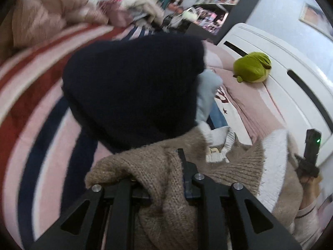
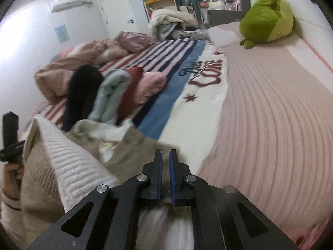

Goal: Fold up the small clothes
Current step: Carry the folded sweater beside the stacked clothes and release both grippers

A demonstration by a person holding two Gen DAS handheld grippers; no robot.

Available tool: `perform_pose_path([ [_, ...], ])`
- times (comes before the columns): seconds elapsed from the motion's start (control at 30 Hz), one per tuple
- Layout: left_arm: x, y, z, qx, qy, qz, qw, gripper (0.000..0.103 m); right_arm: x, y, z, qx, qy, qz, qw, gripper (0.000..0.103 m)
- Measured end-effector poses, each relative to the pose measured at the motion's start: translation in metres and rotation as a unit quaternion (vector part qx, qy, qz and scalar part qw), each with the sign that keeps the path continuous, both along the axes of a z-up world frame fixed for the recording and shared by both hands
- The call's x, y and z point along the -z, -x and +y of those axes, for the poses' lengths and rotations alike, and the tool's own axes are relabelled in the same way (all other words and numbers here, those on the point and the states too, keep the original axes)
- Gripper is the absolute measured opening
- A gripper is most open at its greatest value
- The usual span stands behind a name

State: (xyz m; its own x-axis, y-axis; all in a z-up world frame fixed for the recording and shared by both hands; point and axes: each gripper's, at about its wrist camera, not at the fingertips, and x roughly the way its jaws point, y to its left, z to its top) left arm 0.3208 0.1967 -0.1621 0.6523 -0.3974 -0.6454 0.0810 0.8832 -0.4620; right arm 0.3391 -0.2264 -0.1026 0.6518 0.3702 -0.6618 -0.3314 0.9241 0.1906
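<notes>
The beige knitted sweater (image 1: 172, 173) lies bunched at the near edge of the bed (image 2: 270, 114), draped over and between both tools, with its white ribbed band (image 2: 68, 158) turned up on one side. Judged by look, it is light, thick, soft and limp; it will sag and stretch when lifted, and the loose knit may snag on the fingers, so hold is best taken at firm edges such as the shoulders or the hem. The left gripper (image 1: 158, 179) has fabric heaped over its fingers, one finger hidden; whether it clamps the knit cannot be told. The right gripper (image 2: 165, 156) is nearly closed, jaws parallel with a narrow gap, and furry fabric shows at their base, so it appears to pinch the sweater's edge. Just beyond the sweater stands a row of folded clothes (image 2: 108, 95), with a dark navy garment (image 1: 133, 87) nearest the left tool; these crowd the working space and could be knocked over. A green plush toy (image 2: 268, 18) sits well apart by the white headboard (image 1: 291, 79). A rumpled quilt (image 2: 62, 73) lies behind the row.
</notes>
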Motion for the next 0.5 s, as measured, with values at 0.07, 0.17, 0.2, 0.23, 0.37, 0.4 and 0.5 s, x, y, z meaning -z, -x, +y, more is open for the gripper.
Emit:
perform_pose_path([
  [0.07, 0.008, -0.004, 0.002, 0.016, 0.024, 0.019, 0.9994, 0.025, 0.003, -0.015, 0.002, -0.009, -0.005, 0.024, 1.000, 0.002],
  [0.17, 0.001, 0.009, -0.004, 0.053, 0.018, 0.008, 0.9984, 0.056, -0.003, -0.012, 0.004, -0.024, 0.014, 0.024, 0.999, 0.017],
  [0.2, -0.005, 0.018, -0.005, 0.061, 0.015, -0.001, 0.9980, 0.069, -0.008, -0.008, 0.003, -0.025, 0.025, 0.019, 0.999, 0.029],
  [0.23, -0.011, 0.025, -0.005, 0.066, 0.015, -0.006, 0.9977, 0.073, -0.011, -0.005, 0.001, -0.022, 0.030, 0.012, 0.999, 0.049],
  [0.37, -0.042, 0.059, -0.005, 0.075, -0.015, -0.035, 0.9964, 0.081, -0.036, 0.011, -0.019, 0.001, 0.029, -0.010, 1.000, 0.055],
  [0.4, -0.048, 0.066, -0.004, 0.075, -0.021, -0.042, 0.9961, 0.084, -0.043, 0.018, -0.025, 0.000, 0.021, -0.018, 1.000, 0.057],
  [0.5, -0.064, 0.088, -0.007, 0.088, -0.038, -0.066, 0.9932, 0.090, -0.056, 0.037, -0.035, -0.018, 0.006, -0.034, 0.999, 0.073],
])
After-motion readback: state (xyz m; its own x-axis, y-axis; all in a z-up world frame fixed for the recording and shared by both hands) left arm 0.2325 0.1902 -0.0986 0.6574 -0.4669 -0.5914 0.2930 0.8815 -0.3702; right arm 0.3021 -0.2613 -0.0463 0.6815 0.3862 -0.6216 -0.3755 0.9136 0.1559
